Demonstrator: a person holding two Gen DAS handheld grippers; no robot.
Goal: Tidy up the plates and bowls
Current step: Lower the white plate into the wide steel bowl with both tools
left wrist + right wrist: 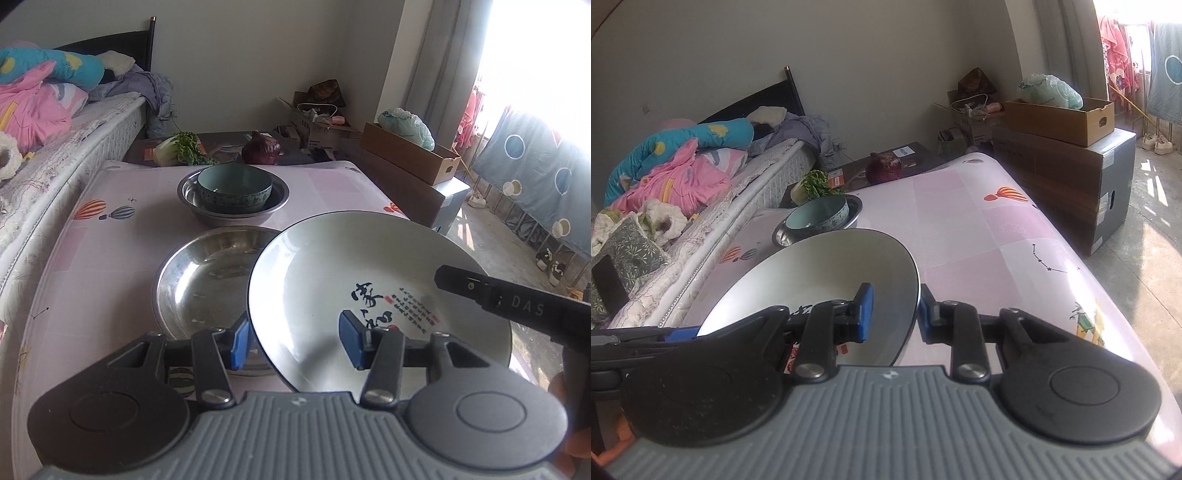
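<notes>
A white plate (pixel 332 266) with black calligraphy hangs tilted above the pink table (pixel 110 258), gripped from both sides. My left gripper (pixel 297 341) is shut on its near left rim, one blue pad under the edge and one on the inner face. My right gripper (pixel 895 314) is shut on the opposite rim of the plate (pixel 820 266). Beneath and to the left lies a shallow steel dish (pixel 199 280). Farther back a steel bowl (pixel 184 192) holds a teal bowl (pixel 232 184); both bowls are partly hidden behind the plate in the right wrist view.
A bed (pixel 55 155) with piled bedding runs along the table's left side. A green cabbage (pixel 181 147) and a purple one (pixel 262 147) lie just beyond the table's far edge. Cardboard boxes (pixel 1063 173) stand off the far right corner.
</notes>
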